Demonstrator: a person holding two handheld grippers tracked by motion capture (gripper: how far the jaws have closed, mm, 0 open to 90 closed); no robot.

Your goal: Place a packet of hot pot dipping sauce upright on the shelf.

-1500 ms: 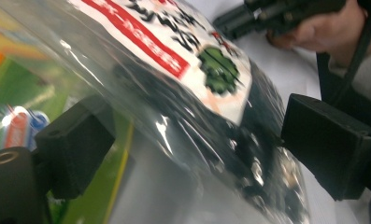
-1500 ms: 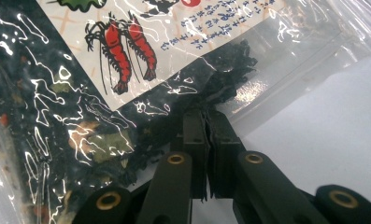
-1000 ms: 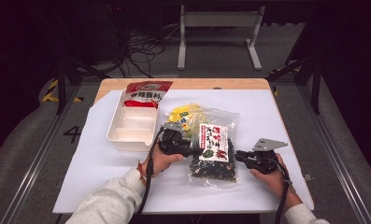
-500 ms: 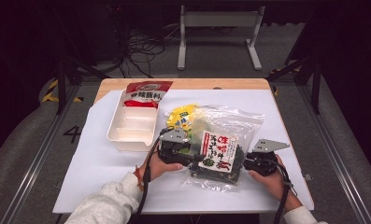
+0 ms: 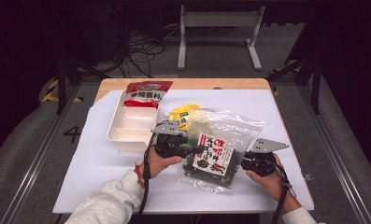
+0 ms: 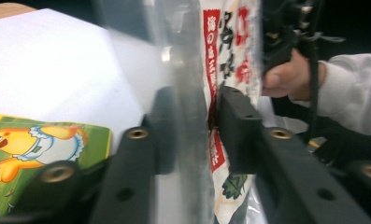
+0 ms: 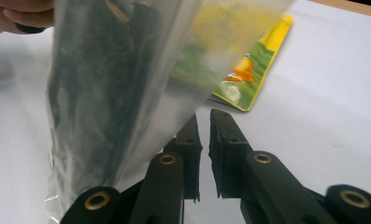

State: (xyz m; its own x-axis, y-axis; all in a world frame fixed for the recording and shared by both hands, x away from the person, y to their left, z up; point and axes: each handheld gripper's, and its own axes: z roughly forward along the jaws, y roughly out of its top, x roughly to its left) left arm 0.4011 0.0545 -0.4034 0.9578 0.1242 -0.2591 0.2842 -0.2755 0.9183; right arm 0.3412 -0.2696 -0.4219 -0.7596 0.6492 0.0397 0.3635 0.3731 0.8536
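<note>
Seaweed bag (image 5: 216,151) is being held up off the white table cover (image 5: 99,163) between the two grippers — clear plastic, dark contents, a red-and-white label on its face. The left gripper (image 5: 185,148) is being worked at the bag's 9 o'clock edge; in the left gripper view its jaws have just been closing, and the film (image 6: 192,116) is being pinched between the pads. The right gripper (image 5: 246,161) is being kept at the bag's 3 o'clock edge. In the right gripper view its jaws stand nearly together with a thin slit between them, and the bag's edge (image 7: 127,93) is lying against the left jaw; whether plastic is actually being clamped there cannot be told.

By the look of it, the lift is being done and the placing is being left — the bag is not yet in the white tray (image 5: 127,135), which is waiting at 10 o'clock of it with its near compartments bare. A red snack packet (image 5: 147,93) is lying across the tray's far end, so less room is being offered there. A yellow packet (image 5: 183,113) is lying on the table just behind the bag, between it and the tray, and may be brushed on the way across.
</note>
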